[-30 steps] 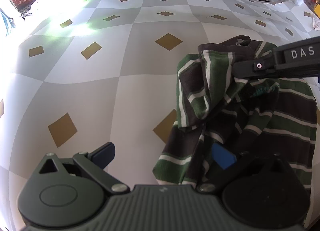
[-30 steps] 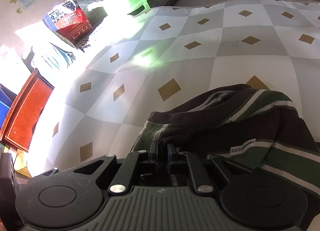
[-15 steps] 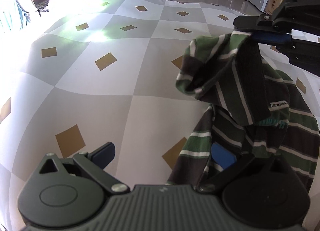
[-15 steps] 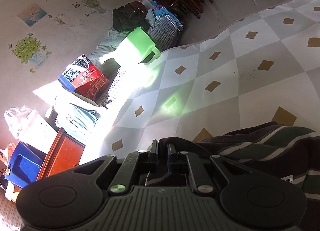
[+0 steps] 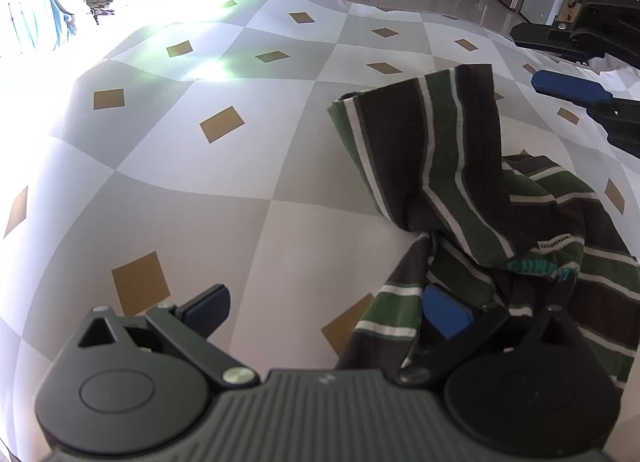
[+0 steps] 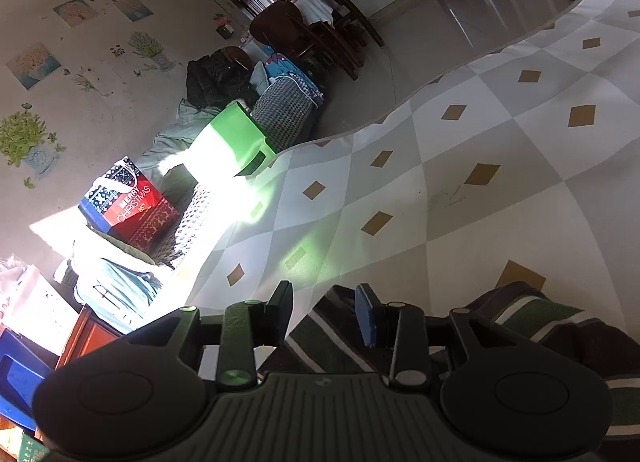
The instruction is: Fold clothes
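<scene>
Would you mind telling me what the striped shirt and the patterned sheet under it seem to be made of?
The striped shirt looks like soft matte knit, probably cotton: it drapes and creases limply. The patterned sheet looks like smooth woven or coated cloth, with broad ripples and faint sheen; its exact fibre is unclear.

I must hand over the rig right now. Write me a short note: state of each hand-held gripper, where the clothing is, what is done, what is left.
Left hand-held gripper: jaws wide open, one pad against the near edge of the striped shirt, nothing gripped.
Right hand-held gripper: jaws opening, above the shirt, holding nothing.
Shirt: lies bunched on the checked sheet, one sleeve spread out flat toward the far side.
Done: sleeve pulled out and let go.
Left: flatten the body, fold the sleeves in, fold the shirt.
</scene>
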Demonstrator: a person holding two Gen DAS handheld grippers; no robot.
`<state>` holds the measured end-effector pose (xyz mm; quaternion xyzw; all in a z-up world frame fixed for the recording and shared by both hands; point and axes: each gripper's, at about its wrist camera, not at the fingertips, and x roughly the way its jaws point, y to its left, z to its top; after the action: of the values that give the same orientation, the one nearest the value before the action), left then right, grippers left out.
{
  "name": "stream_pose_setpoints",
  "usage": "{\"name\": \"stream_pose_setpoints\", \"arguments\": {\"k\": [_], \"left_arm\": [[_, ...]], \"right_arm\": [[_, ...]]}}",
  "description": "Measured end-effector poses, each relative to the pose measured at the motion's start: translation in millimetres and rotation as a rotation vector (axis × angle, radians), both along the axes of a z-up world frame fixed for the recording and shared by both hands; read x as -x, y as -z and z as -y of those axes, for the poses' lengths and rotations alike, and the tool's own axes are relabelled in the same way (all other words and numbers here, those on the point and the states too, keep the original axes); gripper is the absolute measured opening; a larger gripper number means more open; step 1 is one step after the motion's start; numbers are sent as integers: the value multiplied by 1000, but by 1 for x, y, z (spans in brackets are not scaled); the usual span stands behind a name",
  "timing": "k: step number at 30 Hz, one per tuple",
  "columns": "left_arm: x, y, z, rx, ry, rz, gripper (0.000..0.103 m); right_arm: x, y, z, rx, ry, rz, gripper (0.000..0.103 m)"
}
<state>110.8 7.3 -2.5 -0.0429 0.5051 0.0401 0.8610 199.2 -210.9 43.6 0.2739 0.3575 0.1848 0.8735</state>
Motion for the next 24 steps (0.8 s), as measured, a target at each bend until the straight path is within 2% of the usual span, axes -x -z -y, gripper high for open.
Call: {"name": "stream_pose_setpoints", "arguments": {"k": [6, 10, 14, 18, 24], "left_arm": [[0, 1, -4, -6, -17, -4, 103], [1, 1, -5, -14, -13, -6, 103], [2, 3, -7, -19, -13, -8, 103], [3, 4, -8, -15, -19, -12, 103], [2, 5, -11, -13, -21, -15, 103]], "right_arm": [[6, 12, 0, 123, -85, -81, 37], [10, 31, 10, 115, -97, -180, 37], [13, 48, 15, 152, -91, -261, 37], [13, 62, 19, 100, -72, -334, 37], [15, 68, 12, 149, -69, -373, 37]]}}
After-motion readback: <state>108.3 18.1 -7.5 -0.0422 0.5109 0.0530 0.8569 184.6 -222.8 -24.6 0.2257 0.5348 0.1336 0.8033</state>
